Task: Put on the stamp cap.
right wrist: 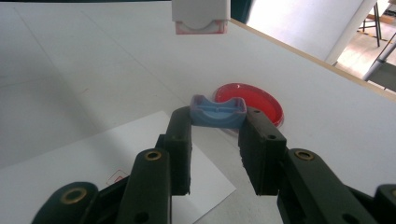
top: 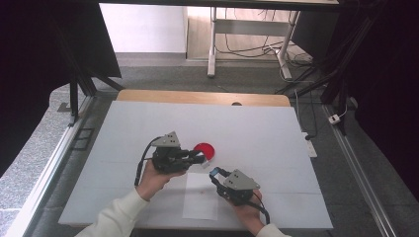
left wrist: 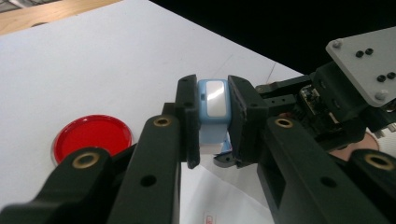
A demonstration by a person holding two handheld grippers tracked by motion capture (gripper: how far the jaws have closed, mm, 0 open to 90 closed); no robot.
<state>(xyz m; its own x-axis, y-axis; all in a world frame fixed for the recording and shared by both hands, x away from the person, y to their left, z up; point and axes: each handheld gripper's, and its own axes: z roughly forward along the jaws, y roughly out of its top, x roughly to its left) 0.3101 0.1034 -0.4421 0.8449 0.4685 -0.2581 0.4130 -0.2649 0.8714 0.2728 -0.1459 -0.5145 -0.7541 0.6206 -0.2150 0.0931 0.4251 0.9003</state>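
- On the white bench (top: 257, 133), near its middle, the left claw (top: 201, 157) is lying level and pointing toward the person's right, just in front of a red dish (top: 205, 149).
- Between its two black jaws, the left claw (left wrist: 212, 122) is clenching a small blue and white stamp body (left wrist: 213, 109), as the left gripper view is showing; the pads are pressing on both of its sides and its pale top face is catching the light.
- To the left of that claw in the same view, the red dish (left wrist: 92, 136) is resting flat on the bench (left wrist: 107, 60).
- Nearer the person, the right claw (top: 215, 173) is hovering over the upper right corner of a white paper sheet (top: 200, 197), and a bit of blue is showing at its tip.
- At the tips of its jaws, the right claw (right wrist: 217, 120) is gripping a blue cap (right wrist: 217, 111), a shallow open shell with its hollow side facing up toward the camera.
- Beyond the blue cap in the right gripper view, the red dish (right wrist: 252, 101) is sitting on the bench (right wrist: 93, 70), and the white paper sheet (right wrist: 70, 158) is lying under the jaws with a small red mark near one edge.
- At the top edge of that view, the stamp body (right wrist: 201, 16) is hanging well apart from the blue cap, its red-rimmed underside facing the cap.
- Both hands are coming in from the near edge of the bench, the left one in a pale sleeve (top: 116, 217).
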